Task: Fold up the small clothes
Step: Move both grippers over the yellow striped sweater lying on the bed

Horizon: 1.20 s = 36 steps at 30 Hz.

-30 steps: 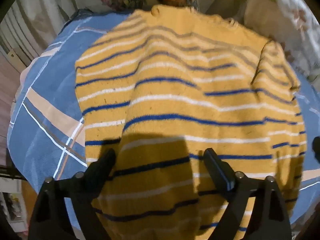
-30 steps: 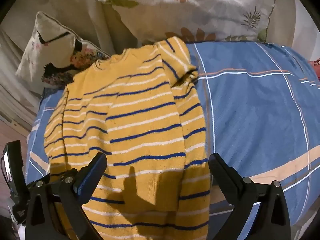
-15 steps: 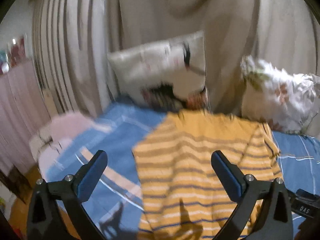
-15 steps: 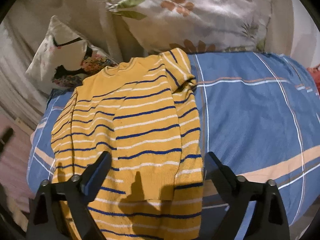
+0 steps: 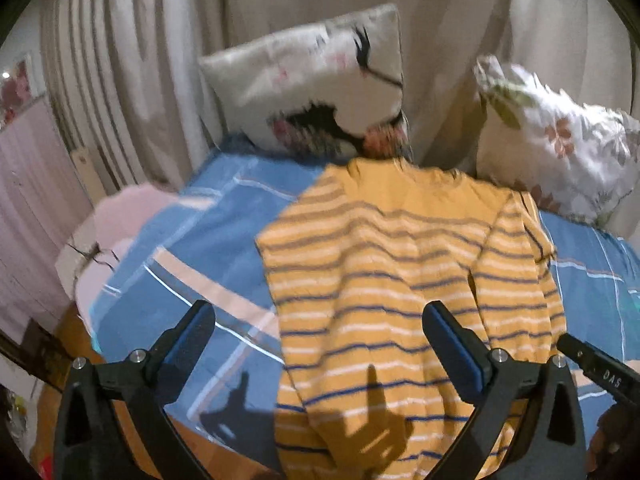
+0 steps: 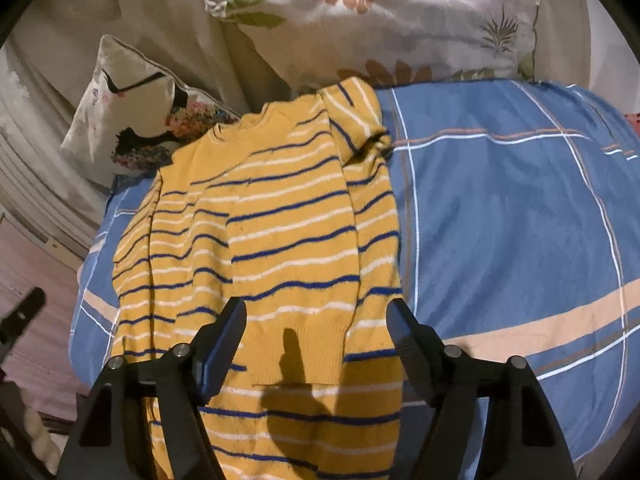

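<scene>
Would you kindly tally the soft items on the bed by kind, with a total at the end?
Striped sweater: 1
Pillows: 2, the floral one and the one with the dark print
Blue plaid bedcover: 1
Total: 4

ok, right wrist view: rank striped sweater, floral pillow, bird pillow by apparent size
1. striped sweater: covers the most frame, though it lies nearest the camera.
2. floral pillow: cropped at the top, so this rank is unsure.
3. bird pillow: clearly smallest, partly hidden behind the sweater.
</scene>
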Available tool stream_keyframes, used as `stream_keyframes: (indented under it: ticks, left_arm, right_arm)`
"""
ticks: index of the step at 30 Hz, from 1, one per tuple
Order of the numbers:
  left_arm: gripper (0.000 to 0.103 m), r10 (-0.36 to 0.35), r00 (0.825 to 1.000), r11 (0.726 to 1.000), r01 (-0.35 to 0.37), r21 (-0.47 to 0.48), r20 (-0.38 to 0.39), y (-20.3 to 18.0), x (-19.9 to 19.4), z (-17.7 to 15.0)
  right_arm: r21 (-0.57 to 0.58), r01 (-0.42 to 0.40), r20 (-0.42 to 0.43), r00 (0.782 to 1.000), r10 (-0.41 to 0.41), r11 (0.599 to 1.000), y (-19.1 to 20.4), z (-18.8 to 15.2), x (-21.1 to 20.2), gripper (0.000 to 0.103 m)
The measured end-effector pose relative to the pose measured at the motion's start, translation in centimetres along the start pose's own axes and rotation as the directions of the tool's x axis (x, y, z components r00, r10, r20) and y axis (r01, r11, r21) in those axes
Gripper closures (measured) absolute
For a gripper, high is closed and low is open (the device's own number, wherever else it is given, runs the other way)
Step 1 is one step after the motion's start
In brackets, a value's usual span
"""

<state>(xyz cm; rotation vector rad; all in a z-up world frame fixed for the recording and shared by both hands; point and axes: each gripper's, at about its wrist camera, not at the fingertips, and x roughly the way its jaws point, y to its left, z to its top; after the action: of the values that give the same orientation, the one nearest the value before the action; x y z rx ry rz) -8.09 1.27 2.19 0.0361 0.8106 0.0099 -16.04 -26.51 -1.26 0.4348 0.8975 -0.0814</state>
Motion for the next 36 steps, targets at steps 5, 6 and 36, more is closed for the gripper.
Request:
stream_keyframes:
  ticks: [5, 6, 36]
  left_arm:
    - [0.000, -0.046, 0.999, 0.998, 0.047, 0.037, -0.028, -0.7, 1.9, 0.5]
    - [0.000, -0.053, 0.998, 0.997, 0.054, 0.046, -0.028, -0.7, 2.1, 0.7]
    - [0.000, -0.158, 0.982, 0.985, 0.164, 0.050, -0.104, 0.5, 9.2, 3.1]
  right_arm:
    - [-0.014, 0.082, -0.032, 0.996, -0.082, 0.997, 1.0, 0.9, 1.2, 0.026]
    - [-0.018, 0.101, -0.030, 0.994, -0.101, 0.995, 1.3, 1.2, 1.4, 0.026]
    - [0.073, 0.147, -0.060, 0.988, -0.142, 0.986, -0.5, 3.0, 4.6, 0.050]
